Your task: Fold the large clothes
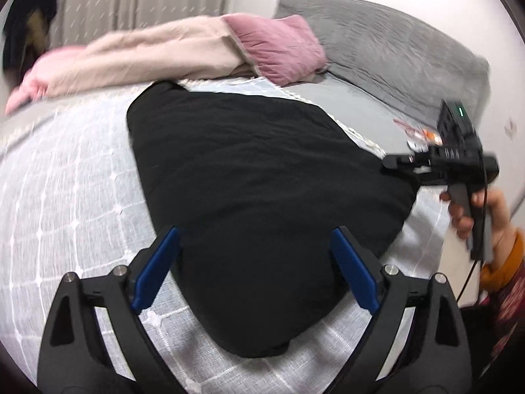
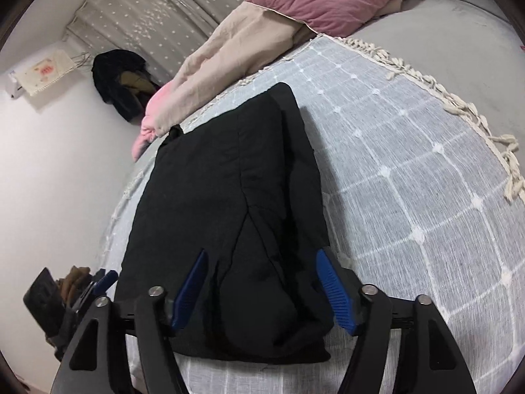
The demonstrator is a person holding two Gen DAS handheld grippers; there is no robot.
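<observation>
A black garment (image 1: 259, 197) lies folded flat on the white checked bedspread (image 1: 65, 203). It also shows in the right wrist view (image 2: 229, 216) as a long folded rectangle. My left gripper (image 1: 256, 262) is open, its blue pads above the garment's near corner, holding nothing. My right gripper (image 2: 262, 285) is open above the garment's near end, empty. The right gripper also shows in the left wrist view (image 1: 393, 164), at the garment's right corner. The left gripper shows at the lower left of the right wrist view (image 2: 105, 279).
A beige cloth (image 1: 147, 55) and a pink cushion (image 1: 279, 46) lie at the far side of the bed. A grey pillow (image 1: 393, 49) is at the back right. Small items (image 1: 416, 134) lie near it. Dark clothes (image 2: 121, 82) hang by the curtain.
</observation>
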